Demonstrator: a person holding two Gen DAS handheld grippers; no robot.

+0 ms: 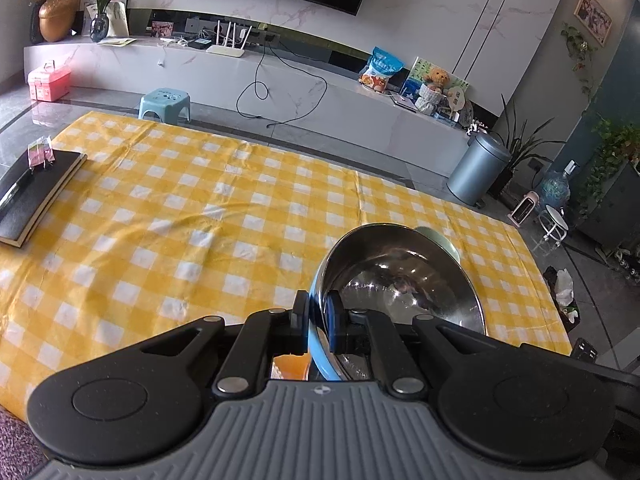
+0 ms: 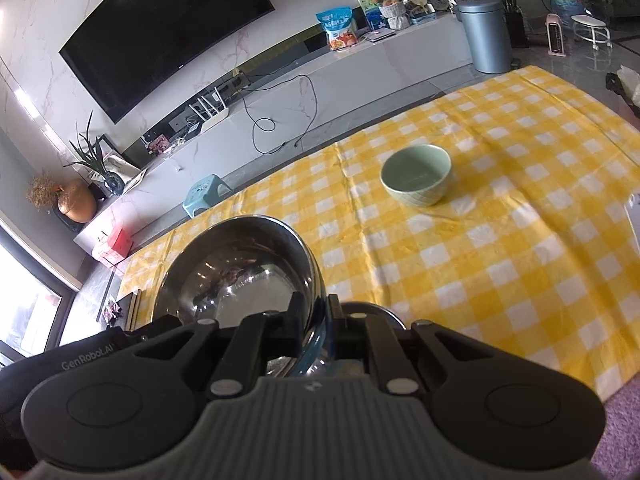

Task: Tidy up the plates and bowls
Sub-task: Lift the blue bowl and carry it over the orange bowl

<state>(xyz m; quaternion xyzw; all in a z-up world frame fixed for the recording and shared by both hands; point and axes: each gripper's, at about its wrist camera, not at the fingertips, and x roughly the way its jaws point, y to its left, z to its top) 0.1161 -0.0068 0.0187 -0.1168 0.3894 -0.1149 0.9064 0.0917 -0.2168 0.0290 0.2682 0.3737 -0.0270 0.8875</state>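
A shiny steel bowl (image 1: 400, 276) with a light blue outside hangs above the yellow checked tablecloth (image 1: 180, 216), held from two sides. My left gripper (image 1: 318, 320) is shut on its left rim, one pad inside and one outside. In the right wrist view the same steel bowl (image 2: 240, 268) fills the lower left, and my right gripper (image 2: 318, 320) is shut on its right rim. A pale green ceramic bowl (image 2: 417, 180) stands empty on the cloth beyond, to the right of the steel bowl. In the left wrist view only a sliver of the green bowl (image 1: 434, 236) shows behind the steel rim.
A black notebook (image 1: 36, 192) with a pen and a small packet lies at the cloth's left edge. Past the table stand a blue stool (image 1: 165, 103), a long white TV bench (image 1: 280, 80) and a grey bin (image 1: 478, 168). A purple rug (image 2: 624, 432) borders the near edge.
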